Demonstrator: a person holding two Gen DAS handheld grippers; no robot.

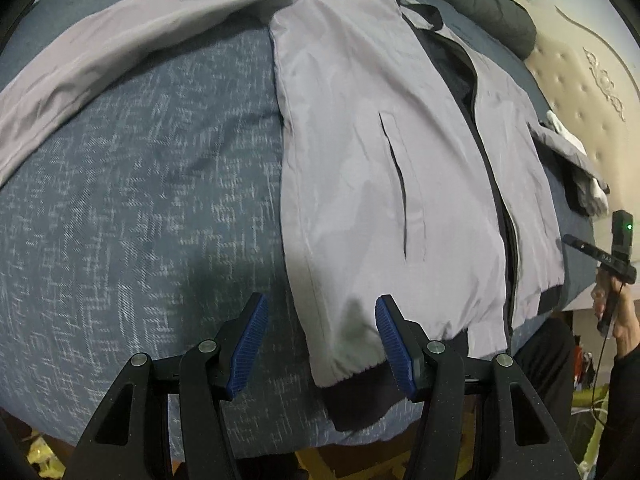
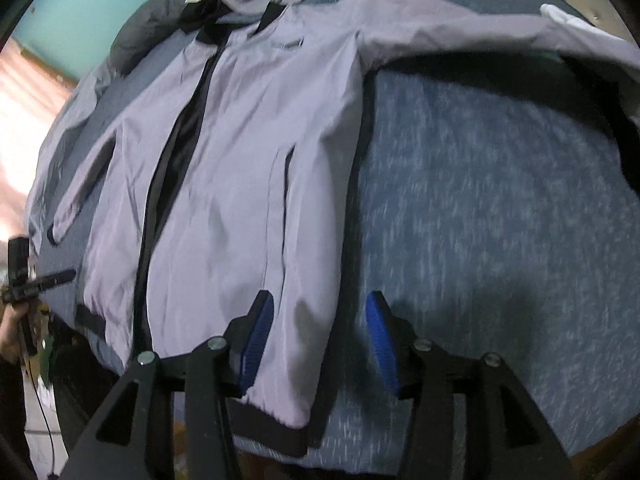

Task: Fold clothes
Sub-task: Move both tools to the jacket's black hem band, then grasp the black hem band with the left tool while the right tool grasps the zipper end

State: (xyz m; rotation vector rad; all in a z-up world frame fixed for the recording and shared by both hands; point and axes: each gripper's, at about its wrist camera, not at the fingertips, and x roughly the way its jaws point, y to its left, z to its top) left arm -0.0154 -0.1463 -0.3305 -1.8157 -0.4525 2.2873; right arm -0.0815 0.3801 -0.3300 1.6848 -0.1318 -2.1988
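Observation:
A light grey-lilac jacket [image 1: 360,152] with a black zip and black hem band lies front up and spread out on a blue bed; it also shows in the right wrist view [image 2: 248,168]. My left gripper [image 1: 320,344] is open, its blue pads astride the jacket's left hem corner [image 1: 352,360]. My right gripper [image 2: 320,340] is open, its pads astride the right hem corner [image 2: 288,392]. The left sleeve [image 1: 100,52] stretches out to the left; the right sleeve [image 2: 500,36] stretches out to the right. The other gripper shows at the edge of each view.
The blue flecked bedspread [image 1: 140,200] covers the bed. A dark garment [image 1: 496,8] and white cloth lie near the collar. A padded beige headboard [image 1: 580,80] stands to the right. The bed's near edge runs just below the hem.

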